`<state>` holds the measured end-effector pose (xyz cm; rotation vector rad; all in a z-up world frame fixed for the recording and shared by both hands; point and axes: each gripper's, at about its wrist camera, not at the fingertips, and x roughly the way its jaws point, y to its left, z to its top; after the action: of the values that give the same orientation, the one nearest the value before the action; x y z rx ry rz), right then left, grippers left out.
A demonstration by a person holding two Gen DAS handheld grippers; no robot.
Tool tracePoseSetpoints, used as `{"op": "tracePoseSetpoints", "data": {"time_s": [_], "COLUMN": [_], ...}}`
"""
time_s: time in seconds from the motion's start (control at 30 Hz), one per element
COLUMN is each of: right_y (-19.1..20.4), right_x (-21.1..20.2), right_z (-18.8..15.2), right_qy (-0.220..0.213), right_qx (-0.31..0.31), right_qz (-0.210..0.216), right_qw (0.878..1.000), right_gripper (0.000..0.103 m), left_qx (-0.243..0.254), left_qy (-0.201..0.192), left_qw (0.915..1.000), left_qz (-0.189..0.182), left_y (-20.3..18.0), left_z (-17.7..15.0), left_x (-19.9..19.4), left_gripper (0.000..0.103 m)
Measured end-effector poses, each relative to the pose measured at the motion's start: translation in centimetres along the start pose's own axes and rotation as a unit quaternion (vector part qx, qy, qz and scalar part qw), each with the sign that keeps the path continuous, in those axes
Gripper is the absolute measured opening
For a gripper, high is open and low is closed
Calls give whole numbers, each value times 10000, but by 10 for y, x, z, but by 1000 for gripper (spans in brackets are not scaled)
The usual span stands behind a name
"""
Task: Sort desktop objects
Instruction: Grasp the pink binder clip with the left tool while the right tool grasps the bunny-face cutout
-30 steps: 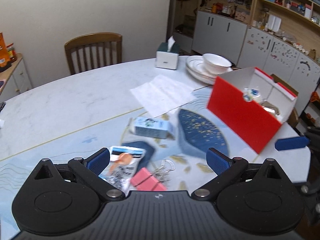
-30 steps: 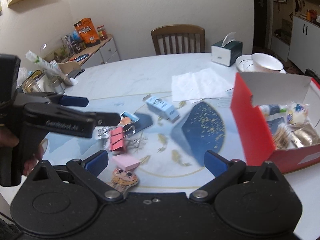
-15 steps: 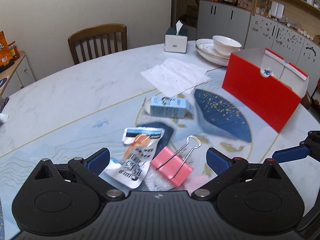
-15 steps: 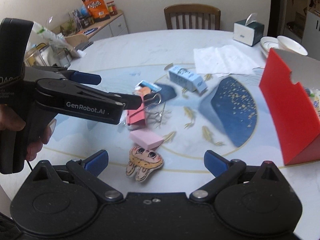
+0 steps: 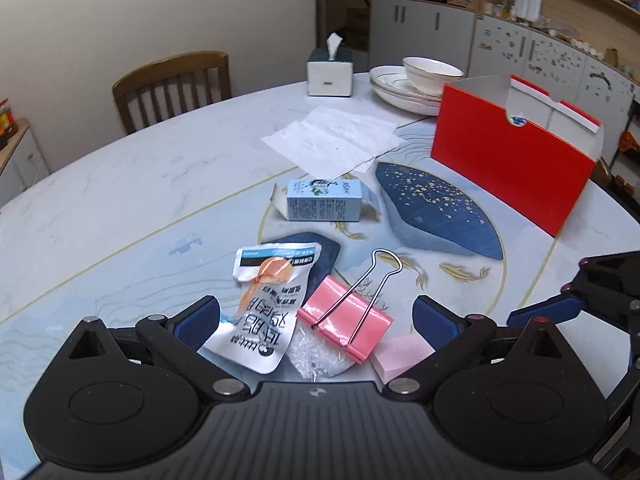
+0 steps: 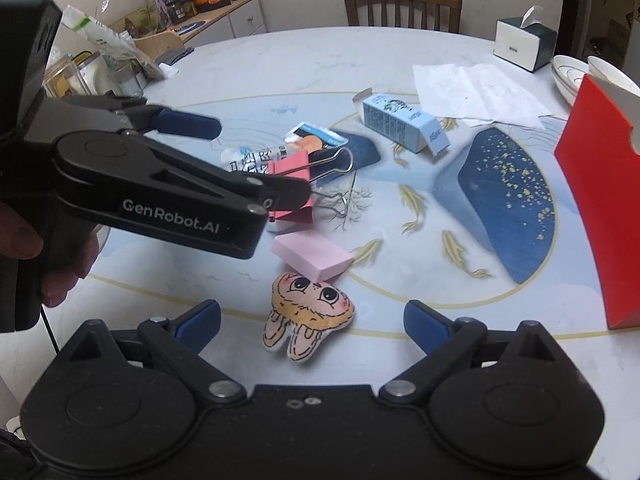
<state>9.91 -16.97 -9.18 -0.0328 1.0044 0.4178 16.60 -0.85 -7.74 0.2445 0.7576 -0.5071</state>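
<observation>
My left gripper [image 5: 316, 316] is open, its blue pads either side of a white snack packet [image 5: 266, 312] and a pink binder clip [image 5: 346, 322] on the table. A pink eraser block [image 5: 400, 354] lies by its right pad. A pale blue carton [image 5: 324, 200] lies further off. The red box [image 5: 508, 164] stands at the right. My right gripper [image 6: 312, 320] is open above a rabbit-shaped charm [image 6: 308, 314]. The pink eraser [image 6: 312, 256], the clip [image 6: 296, 182] and the carton [image 6: 404, 122] show beyond it. The left gripper [image 6: 256, 160] crosses that view from the left.
White paper sheets [image 5: 332, 142], a tissue box [image 5: 330, 74] and stacked dishes [image 5: 416, 84] sit at the table's far side. A wooden chair [image 5: 172, 88] stands behind. Jars and bags [image 6: 116, 64] crowd the far left. The red box [image 6: 600, 208] stands at the right.
Both grippers have come down and in toward the loose items. The packet and clip now lie between the left gripper's pads; the rabbit charm lies between the right gripper's pads.
</observation>
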Motion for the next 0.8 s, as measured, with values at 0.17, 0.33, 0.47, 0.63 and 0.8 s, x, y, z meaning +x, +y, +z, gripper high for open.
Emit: {"op": "tracePoseSetpoints", "data": {"time_s": [0.17, 0.33, 0.47, 0.63, 0.8], "right_y": [3, 3, 3, 2, -1], "right_x": [7, 12, 14, 15, 15], "right_z": [1, 3, 5, 5, 5], "right_qy": [90, 130, 166, 220, 249], "right_qx": [-51, -52, -72, -71, -56], "right_qz": [28, 28, 43, 51, 61], "right_qw": [9999, 9999, 9998, 9997, 9997], "right_gripper": [91, 87, 81, 75, 69], "left_qx": [553, 927, 971, 1004, 1040], "left_qy": [-78, -49, 40, 216, 267], "left_qw": [9981, 9950, 9943, 9938, 9935], "left_qz": [-247, -356, -444, -419, -390], "left_y": [-9, -17, -17, -15, -13], "left_z": [-1, 1, 1, -1, -2], "left_x": [6, 15, 23, 31, 33], "left_gripper": [103, 101, 91, 77, 64]}}
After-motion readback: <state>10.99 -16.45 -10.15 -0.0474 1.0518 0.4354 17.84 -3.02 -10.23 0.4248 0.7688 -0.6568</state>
